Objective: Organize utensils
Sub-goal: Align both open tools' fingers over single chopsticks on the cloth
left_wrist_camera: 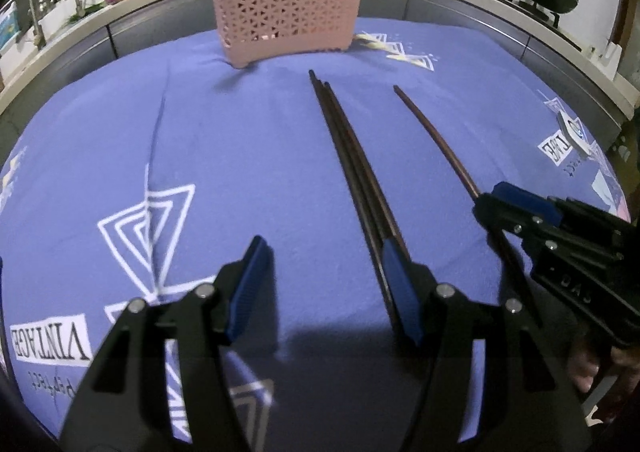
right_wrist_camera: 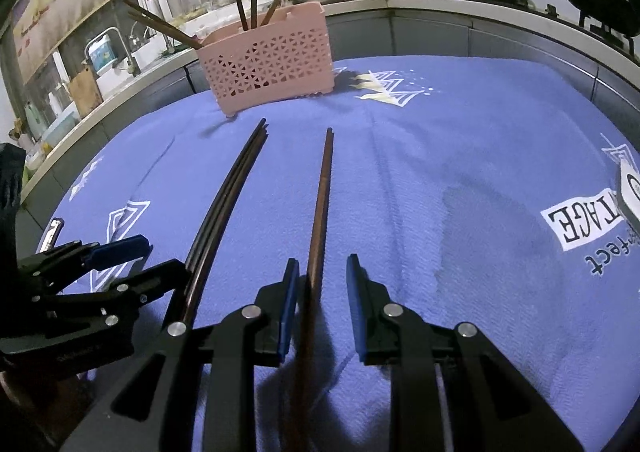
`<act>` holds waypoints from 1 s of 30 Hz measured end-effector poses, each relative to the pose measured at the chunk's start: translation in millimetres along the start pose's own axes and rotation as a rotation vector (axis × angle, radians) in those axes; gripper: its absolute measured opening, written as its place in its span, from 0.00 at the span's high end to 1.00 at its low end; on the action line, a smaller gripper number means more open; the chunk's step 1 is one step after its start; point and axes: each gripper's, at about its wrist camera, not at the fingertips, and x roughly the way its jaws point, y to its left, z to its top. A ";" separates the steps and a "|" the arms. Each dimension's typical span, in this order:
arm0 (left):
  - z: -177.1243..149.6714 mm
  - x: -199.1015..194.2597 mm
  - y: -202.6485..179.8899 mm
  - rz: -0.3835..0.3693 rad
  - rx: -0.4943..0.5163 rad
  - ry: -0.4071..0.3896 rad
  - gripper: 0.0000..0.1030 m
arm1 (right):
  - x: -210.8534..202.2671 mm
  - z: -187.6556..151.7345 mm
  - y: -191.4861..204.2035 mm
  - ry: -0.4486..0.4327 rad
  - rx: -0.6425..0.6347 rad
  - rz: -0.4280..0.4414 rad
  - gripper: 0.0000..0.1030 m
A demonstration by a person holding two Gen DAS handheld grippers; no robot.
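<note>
Near ends of the bundled chopsticks [left_wrist_camera: 352, 171] hidden behind the left tongs' [left_wrist_camera: 328, 288] right pad. Single chopstick [right_wrist_camera: 320, 203] lost under the right tongs [right_wrist_camera: 323, 304], contact with the pads not readable. Tops of the chopsticks in the basket [left_wrist_camera: 288, 7] cut off by the upper edge. Print on the cloth [right_wrist_camera: 460, 179] cropped at right.
</note>
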 end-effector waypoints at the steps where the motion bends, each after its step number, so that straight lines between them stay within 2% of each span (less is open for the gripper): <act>1: -0.3 -0.3 1.1 0.000 -0.006 0.001 0.43 | -0.2 -0.4 -0.4 -0.001 0.001 0.001 0.76; 6: -2.6 -1.4 6.1 0.006 -0.023 0.000 0.43 | -0.3 -0.7 -0.9 -0.005 0.001 0.002 0.76; 13: -4.0 1.5 3.3 0.077 0.011 -0.008 0.44 | -0.1 -0.3 -0.4 -0.004 0.006 -0.001 0.76; 17: -3.4 2.4 2.2 0.089 0.016 -0.011 0.44 | 0.0 -0.2 -0.1 -0.004 0.004 -0.002 0.76; 20: -3.7 1.8 4.6 0.094 0.013 -0.018 0.49 | -0.6 -0.6 0.5 -0.004 -0.001 -0.004 0.76; 21: -3.7 1.1 6.7 0.093 0.011 -0.019 0.52 | -0.6 -0.4 -0.2 -0.003 0.001 -0.004 0.76; 27: -7.3 -5.6 37.8 0.107 -0.041 -0.021 0.53 | -0.4 -0.5 -0.2 -0.001 0.002 -0.008 0.76; 30: -11.0 -11.6 54.5 0.078 -0.072 -0.027 0.53 | -0.4 -0.9 2.4 -0.001 -0.003 -0.010 0.76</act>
